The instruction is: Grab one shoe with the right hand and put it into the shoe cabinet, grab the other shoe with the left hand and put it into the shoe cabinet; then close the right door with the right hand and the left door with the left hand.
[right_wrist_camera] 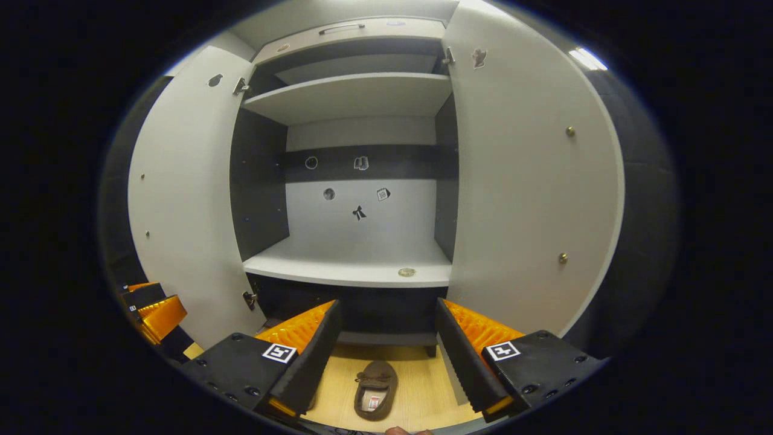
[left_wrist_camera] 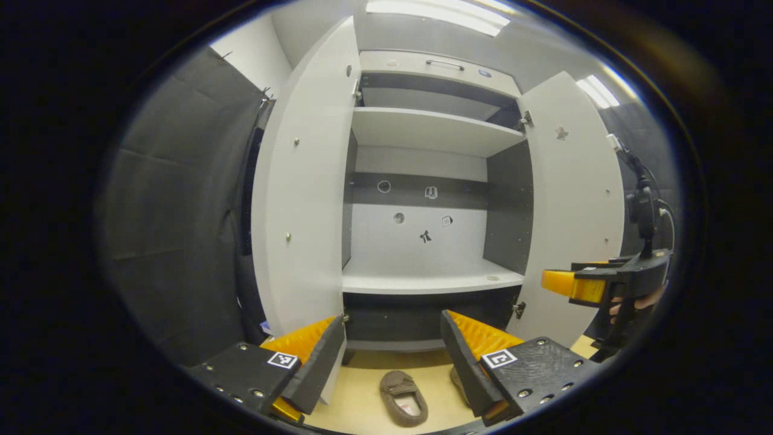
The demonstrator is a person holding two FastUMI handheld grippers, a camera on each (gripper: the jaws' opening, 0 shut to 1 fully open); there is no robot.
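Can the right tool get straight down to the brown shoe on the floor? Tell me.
Probably yes. The right tool is open, and the brown shoe lies on the floor between its fingers, in front of the open cabinet, with nothing lying between them.

A pale wooden floor (left_wrist_camera: 362, 393) runs beneath the scene; in the right gripper view the same floor (right_wrist_camera: 416, 393) shows bare boards. Dark cloth (left_wrist_camera: 175, 241) hangs as the booth wall on the left side of the left gripper view. Long ceiling lights (left_wrist_camera: 441, 12) glow overhead there, with another light strip (left_wrist_camera: 595, 90) further right. In the right gripper view one ceiling light (right_wrist_camera: 583, 58) shows at the upper right.
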